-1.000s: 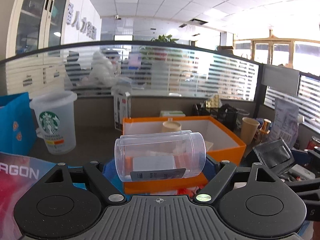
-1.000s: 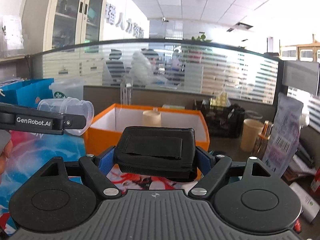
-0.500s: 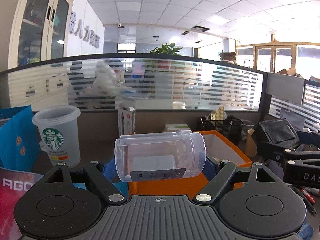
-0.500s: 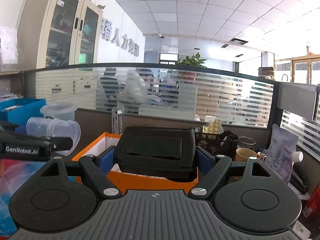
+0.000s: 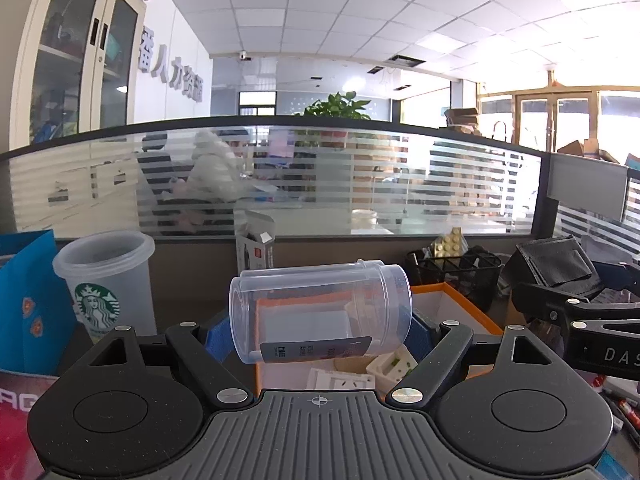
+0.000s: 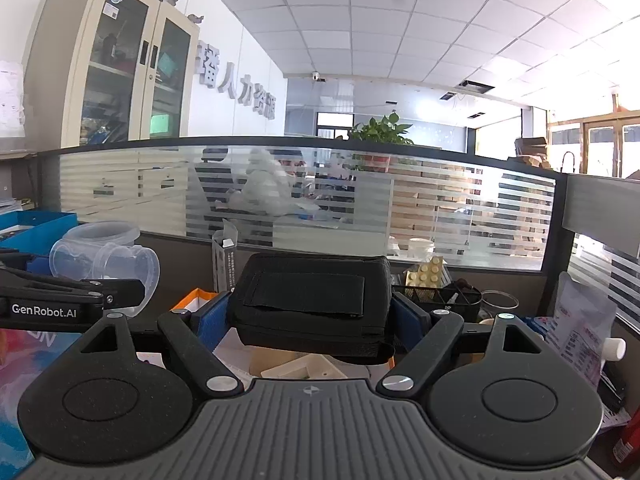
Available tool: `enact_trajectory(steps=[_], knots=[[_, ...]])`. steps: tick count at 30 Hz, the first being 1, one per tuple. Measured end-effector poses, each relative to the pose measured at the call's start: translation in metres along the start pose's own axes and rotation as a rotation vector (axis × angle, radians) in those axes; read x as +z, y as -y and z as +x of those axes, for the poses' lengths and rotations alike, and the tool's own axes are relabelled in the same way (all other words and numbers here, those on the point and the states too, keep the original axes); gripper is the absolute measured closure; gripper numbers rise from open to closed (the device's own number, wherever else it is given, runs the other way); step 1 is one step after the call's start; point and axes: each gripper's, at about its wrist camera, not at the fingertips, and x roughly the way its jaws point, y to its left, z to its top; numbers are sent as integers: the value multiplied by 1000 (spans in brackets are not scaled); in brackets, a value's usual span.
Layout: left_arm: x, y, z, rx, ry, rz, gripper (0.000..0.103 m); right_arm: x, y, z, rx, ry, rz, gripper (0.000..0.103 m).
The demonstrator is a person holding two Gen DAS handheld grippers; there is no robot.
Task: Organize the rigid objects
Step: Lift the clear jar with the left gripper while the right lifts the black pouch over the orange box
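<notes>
My left gripper (image 5: 318, 328) is shut on a clear plastic jar (image 5: 320, 308), held sideways above the orange box (image 5: 472, 312). My right gripper (image 6: 312, 320) is shut on a black pouch (image 6: 312, 300), also held above the orange box (image 6: 192, 298). The right gripper and its black pouch (image 5: 552, 260) show at the right of the left wrist view. The left gripper and the clear jar (image 6: 104, 260) show at the left of the right wrist view. White and beige parts (image 5: 360, 376) lie inside the box.
A Starbucks cup (image 5: 104, 280) and a blue bag (image 5: 28, 300) stand at the left. A black mesh organiser (image 5: 452, 276) sits behind the box. A glass partition (image 5: 320, 180) runs across the back. A printed packet (image 6: 580, 332) stands at the right.
Both grippers have risen and tilted up with their loads. The orange box sits lower in both views, and more ceiling shows. The right gripper has come closer to the left one.
</notes>
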Motion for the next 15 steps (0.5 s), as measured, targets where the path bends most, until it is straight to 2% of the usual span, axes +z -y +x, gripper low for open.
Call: enact_trajectory(steps=[15], knots=[[0, 2, 46, -1, -44, 15, 19, 3, 9, 51, -2, -35, 1, 23]])
